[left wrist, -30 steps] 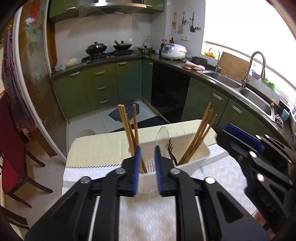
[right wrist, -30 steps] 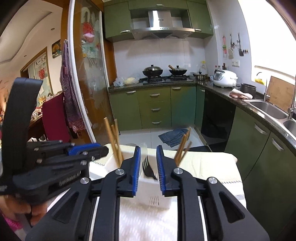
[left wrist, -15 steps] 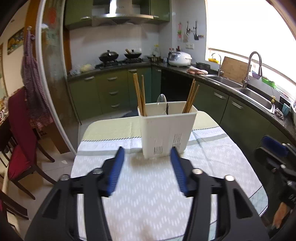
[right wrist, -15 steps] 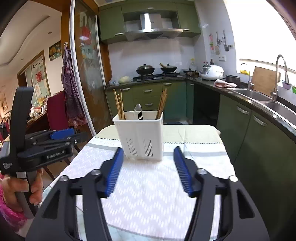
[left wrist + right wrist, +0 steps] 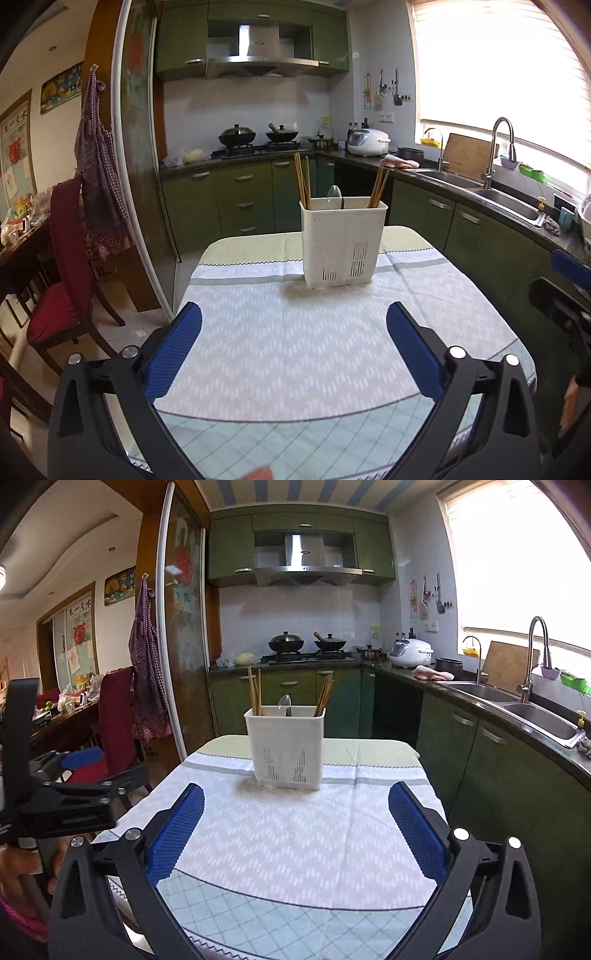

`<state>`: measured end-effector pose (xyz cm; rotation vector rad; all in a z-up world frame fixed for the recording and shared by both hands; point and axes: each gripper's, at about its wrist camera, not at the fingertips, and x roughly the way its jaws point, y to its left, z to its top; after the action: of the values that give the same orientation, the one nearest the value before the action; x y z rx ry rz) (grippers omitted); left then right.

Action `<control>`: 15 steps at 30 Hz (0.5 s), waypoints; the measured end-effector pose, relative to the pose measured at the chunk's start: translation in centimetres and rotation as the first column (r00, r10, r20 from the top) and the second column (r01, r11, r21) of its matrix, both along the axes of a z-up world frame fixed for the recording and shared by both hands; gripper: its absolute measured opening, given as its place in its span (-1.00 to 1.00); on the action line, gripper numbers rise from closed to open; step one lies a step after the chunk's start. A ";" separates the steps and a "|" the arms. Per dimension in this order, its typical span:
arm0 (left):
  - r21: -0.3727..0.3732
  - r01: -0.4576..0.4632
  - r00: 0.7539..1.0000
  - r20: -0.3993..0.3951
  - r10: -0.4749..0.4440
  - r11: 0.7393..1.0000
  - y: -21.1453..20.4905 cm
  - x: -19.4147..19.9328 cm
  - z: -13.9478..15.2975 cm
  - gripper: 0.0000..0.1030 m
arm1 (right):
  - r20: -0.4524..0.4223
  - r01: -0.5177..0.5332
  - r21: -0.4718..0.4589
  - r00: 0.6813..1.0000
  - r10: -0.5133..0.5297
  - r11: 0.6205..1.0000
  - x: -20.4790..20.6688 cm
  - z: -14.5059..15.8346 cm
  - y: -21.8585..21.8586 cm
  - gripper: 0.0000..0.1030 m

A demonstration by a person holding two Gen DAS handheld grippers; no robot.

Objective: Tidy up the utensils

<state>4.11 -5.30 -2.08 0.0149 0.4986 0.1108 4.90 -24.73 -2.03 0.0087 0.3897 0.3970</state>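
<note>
A white utensil holder [image 5: 343, 243] stands upright at the far middle of the table; it also shows in the right wrist view [image 5: 285, 747]. Chopsticks [image 5: 302, 182] stand in its left compartment, a spoon [image 5: 334, 192] and a fork in the middle, more chopsticks [image 5: 379, 184] on the right. My left gripper [image 5: 293, 332] is wide open and empty, well back from the holder. My right gripper [image 5: 295, 812] is also wide open and empty, well back. The left gripper also shows at the left edge of the right wrist view [image 5: 74, 794].
The table carries a white patterned cloth [image 5: 314, 339] over a blue checked cover [image 5: 295, 923]. A red chair [image 5: 62, 280] stands to the left. Green cabinets and a counter with a sink [image 5: 506, 201] run along the right.
Both grippers have opened wide and pulled back from the holder toward the near table edge. The holder stays upright on the table.
</note>
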 end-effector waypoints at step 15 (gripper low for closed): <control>-0.050 -0.038 0.999 0.035 0.040 0.998 2.1 -4.3 0.6 0.87 | 0.007 0.037 -0.007 0.999 -0.036 0.999 -1.9 0.1 -0.2 0.91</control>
<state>-0.19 -3.24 -1.48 -0.0447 0.4659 0.1369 2.97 -24.94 -1.92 0.0072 0.3836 0.3594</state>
